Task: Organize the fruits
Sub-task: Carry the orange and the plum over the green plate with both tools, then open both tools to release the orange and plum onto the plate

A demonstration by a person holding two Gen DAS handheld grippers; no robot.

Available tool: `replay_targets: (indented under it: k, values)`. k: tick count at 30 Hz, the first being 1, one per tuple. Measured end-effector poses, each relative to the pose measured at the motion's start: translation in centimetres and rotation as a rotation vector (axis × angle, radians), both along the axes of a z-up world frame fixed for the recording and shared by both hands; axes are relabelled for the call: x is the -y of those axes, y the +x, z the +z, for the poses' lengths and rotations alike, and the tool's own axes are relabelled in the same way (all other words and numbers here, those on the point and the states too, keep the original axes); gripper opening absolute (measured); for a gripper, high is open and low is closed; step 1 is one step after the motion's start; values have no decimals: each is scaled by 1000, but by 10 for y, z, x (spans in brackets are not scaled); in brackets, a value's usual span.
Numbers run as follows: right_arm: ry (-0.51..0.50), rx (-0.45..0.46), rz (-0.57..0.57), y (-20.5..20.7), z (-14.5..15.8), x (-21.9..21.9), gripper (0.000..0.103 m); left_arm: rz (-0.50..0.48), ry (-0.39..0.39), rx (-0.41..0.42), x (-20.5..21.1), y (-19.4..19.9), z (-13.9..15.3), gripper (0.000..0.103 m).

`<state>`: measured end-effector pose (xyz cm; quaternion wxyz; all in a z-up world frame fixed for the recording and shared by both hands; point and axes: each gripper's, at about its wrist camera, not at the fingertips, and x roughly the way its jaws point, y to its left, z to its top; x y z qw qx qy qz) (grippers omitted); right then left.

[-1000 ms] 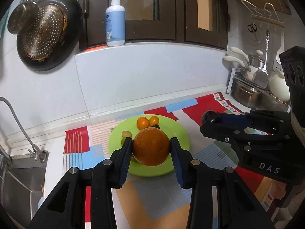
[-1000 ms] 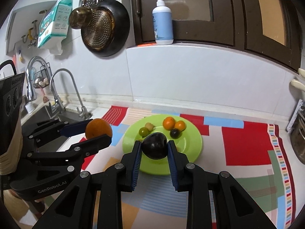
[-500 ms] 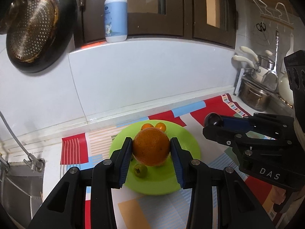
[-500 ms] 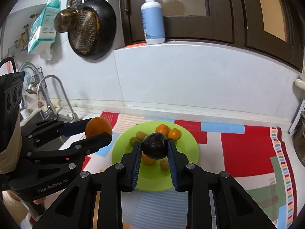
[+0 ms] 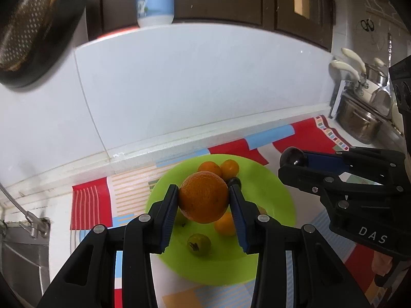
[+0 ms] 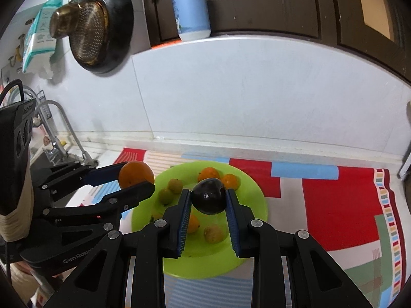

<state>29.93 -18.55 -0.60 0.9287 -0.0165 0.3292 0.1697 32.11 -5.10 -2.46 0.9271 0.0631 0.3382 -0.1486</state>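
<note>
My left gripper (image 5: 203,200) is shut on a large orange (image 5: 203,197) and holds it above the green plate (image 5: 272,200). It also shows in the right wrist view (image 6: 136,178), left of the plate (image 6: 254,205). My right gripper (image 6: 208,200) is shut on a dark avocado (image 6: 209,199), held over the plate; it shows at the right in the left wrist view (image 5: 292,160). On the plate lie several small fruits: small oranges (image 5: 230,168), a green one (image 5: 198,241), a dark one (image 5: 235,181).
The plate sits on a colourful patchwork mat (image 6: 334,205) on the counter. A sink with a tap (image 6: 59,133) is at the left. Metal pots (image 5: 359,125) stand at the right. The white tiled wall (image 6: 257,89), a hanging pan (image 6: 102,28) and a soap bottle (image 6: 191,5) are behind.
Both grippers have risen and tilted down over the plate, each still holding its fruit. More of the small fruits on the plate have come into view beneath them.
</note>
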Motion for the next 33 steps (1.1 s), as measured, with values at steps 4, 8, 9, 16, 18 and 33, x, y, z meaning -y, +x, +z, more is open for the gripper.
replay_targets:
  k: [4, 8, 9, 16, 18, 33]
  values:
    - [2, -33, -1, 15, -11, 0, 28, -1, -3, -31, 0, 14, -11, 40]
    - [-3, -65, -3, 29, -24, 0, 28, 3, 0, -62, 1, 27, -23, 40]
    - [-4, -75, -3, 33, -28, 0, 28, 2, -1, -73, 0, 30, -27, 40]
    - [-8, -131, -4, 52, -49, 0, 28, 2, 14, -121, 4, 46, -46, 40]
    - [-8, -141, -6, 56, -54, 0, 28, 1, 18, -127, 5, 48, -49, 40]
    - [10, -146, -27, 49, -54, 6, 29, 25, 32, -100, 5, 36, -37, 52]
